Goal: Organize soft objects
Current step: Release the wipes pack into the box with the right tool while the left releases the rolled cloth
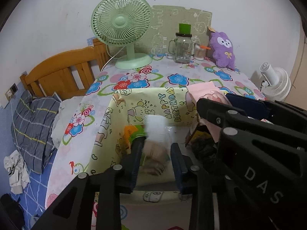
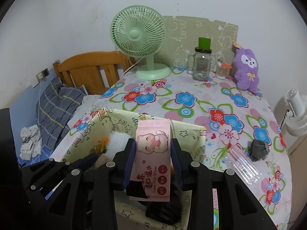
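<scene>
Pink wipes pack (image 2: 152, 153) sits clamped between the right gripper (image 2: 153, 160) pads, over the yellow-printed box (image 2: 122, 117). Only the left wrist view shows the left gripper (image 1: 155, 163) partly parted above a blurred white-and-beige soft thing (image 1: 156, 141) inside the box; whether the pads press it, I cannot tell. Only the right view shows a grey cloth (image 2: 258, 150) on the floral tablecloth (image 2: 191, 107).

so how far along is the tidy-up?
Done: several items lie in the box. In hand: right gripper holds the wipes pack over it; left gripper open above a white item. Left: grey cloth, purple plush.
</scene>
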`<move>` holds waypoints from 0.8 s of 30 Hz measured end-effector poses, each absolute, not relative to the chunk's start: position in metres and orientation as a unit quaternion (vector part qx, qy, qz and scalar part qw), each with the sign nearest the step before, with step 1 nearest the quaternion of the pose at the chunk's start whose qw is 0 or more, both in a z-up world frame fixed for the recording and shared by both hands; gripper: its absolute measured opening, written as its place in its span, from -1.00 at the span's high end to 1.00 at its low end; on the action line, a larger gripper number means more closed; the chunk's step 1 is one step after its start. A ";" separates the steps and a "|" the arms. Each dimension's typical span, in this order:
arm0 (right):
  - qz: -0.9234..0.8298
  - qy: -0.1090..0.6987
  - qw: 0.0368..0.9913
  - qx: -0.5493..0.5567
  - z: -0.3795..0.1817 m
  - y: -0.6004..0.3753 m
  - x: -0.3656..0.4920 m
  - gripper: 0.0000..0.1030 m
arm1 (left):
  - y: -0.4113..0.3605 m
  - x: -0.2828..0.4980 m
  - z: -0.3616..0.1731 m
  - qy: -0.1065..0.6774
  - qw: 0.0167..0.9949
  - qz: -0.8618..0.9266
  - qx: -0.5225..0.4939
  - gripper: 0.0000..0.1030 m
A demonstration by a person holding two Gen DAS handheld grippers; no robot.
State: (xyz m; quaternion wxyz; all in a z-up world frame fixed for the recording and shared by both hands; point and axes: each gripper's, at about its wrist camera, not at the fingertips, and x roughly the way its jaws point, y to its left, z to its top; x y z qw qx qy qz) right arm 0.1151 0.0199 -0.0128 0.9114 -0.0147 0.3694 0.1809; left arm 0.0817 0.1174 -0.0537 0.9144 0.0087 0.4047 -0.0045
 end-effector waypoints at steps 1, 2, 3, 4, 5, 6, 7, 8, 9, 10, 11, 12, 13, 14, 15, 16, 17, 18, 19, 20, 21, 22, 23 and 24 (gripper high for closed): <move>0.183 0.371 0.910 -0.015 -0.013 0.022 0.116 0.24 | 0.119 0.083 -0.054 0.405 0.914 -0.005 0.008 0.32; 0.185 0.371 0.910 -0.015 -0.014 0.023 0.117 0.24 | 0.120 0.083 -0.054 0.406 0.914 -0.005 0.007 0.23; 0.187 0.372 0.909 -0.015 -0.014 0.024 0.118 0.24 | 0.122 0.085 -0.054 0.408 0.913 -0.006 0.005 0.16; 0.189 0.372 0.909 -0.015 -0.014 0.026 0.119 0.24 | 0.123 0.086 -0.054 0.409 0.912 -0.006 0.003 0.12; 0.191 0.373 0.908 -0.014 -0.015 0.027 0.120 0.24 | 0.124 0.087 -0.055 0.411 0.912 -0.007 0.002 0.00; 0.193 0.374 0.907 -0.013 -0.015 0.028 0.121 0.24 | 0.125 0.088 -0.055 0.412 0.911 -0.006 0.000 -0.10; 0.195 0.376 0.906 -0.013 -0.016 0.030 0.122 0.24 | 0.126 0.088 -0.055 0.412 0.911 -0.004 -0.001 -0.12; 0.197 0.378 0.905 -0.012 -0.017 0.031 0.123 0.24 | 0.127 0.089 -0.056 0.412 0.911 -0.004 -0.002 -0.15; 0.199 0.379 0.903 -0.011 -0.018 0.032 0.124 0.24 | 0.128 0.089 -0.056 0.412 0.911 -0.004 -0.003 -0.20; 0.202 0.381 0.902 -0.010 -0.019 0.034 0.126 0.23 | 0.129 0.090 -0.056 0.413 0.911 -0.003 -0.005 -0.22; 0.205 0.384 0.900 -0.009 -0.021 0.035 0.127 0.23 | 0.130 0.090 -0.056 0.413 0.911 -0.002 -0.007 -0.26; 0.207 0.385 0.899 -0.007 -0.022 0.037 0.128 0.22 | 0.131 0.091 -0.056 0.413 0.911 -0.002 -0.008 -0.29; 0.210 0.387 0.898 -0.004 -0.023 0.038 0.129 0.22 | 0.131 0.091 -0.056 0.414 0.910 0.000 -0.008 -0.29; 0.211 0.389 0.897 -0.001 -0.024 0.038 0.131 0.20 | 0.132 0.092 -0.056 0.413 0.910 0.002 -0.008 -0.32; 0.213 0.390 0.896 0.001 -0.025 0.039 0.132 0.18 | 0.133 0.093 -0.057 0.414 0.910 0.002 -0.009 -0.36; 0.215 0.392 0.895 -0.001 -0.026 0.040 0.133 0.15 | 0.133 0.094 -0.057 0.415 0.910 0.001 -0.010 -0.38; 0.216 0.393 0.894 -0.003 -0.027 0.041 0.134 0.08 | 0.133 0.094 -0.057 0.415 0.910 -0.001 -0.011 -0.41; 0.215 0.393 0.894 -0.007 -0.028 0.042 0.134 0.02 | 0.133 0.094 -0.057 0.414 0.910 -0.002 -0.012 -0.47; 0.214 0.392 0.895 -0.008 -0.028 0.042 0.134 -0.12 | 0.132 0.094 -0.057 0.413 0.911 -0.003 -0.012 -0.50; 0.213 0.390 0.896 -0.009 -0.028 0.041 0.134 -0.26 | 0.131 0.094 -0.056 0.411 0.912 -0.003 -0.011 -0.59; 0.213 0.389 0.896 -0.009 -0.028 0.040 0.134 -0.30 | 0.131 0.094 -0.055 0.408 0.913 -0.002 -0.012 -0.64; 0.212 0.387 0.897 -0.011 -0.028 0.040 0.133 -0.37 | 0.131 0.094 -0.055 0.407 0.913 -0.001 -0.012 -0.65; 0.211 0.384 0.899 -0.014 -0.027 0.039 0.132 -0.43 | 0.130 0.094 -0.054 0.406 0.914 -0.002 -0.013 -0.66; 0.210 0.381 0.900 -0.018 -0.027 0.038 0.130 -0.45 | 0.129 0.094 -0.054 0.406 0.914 -0.002 -0.013 -0.68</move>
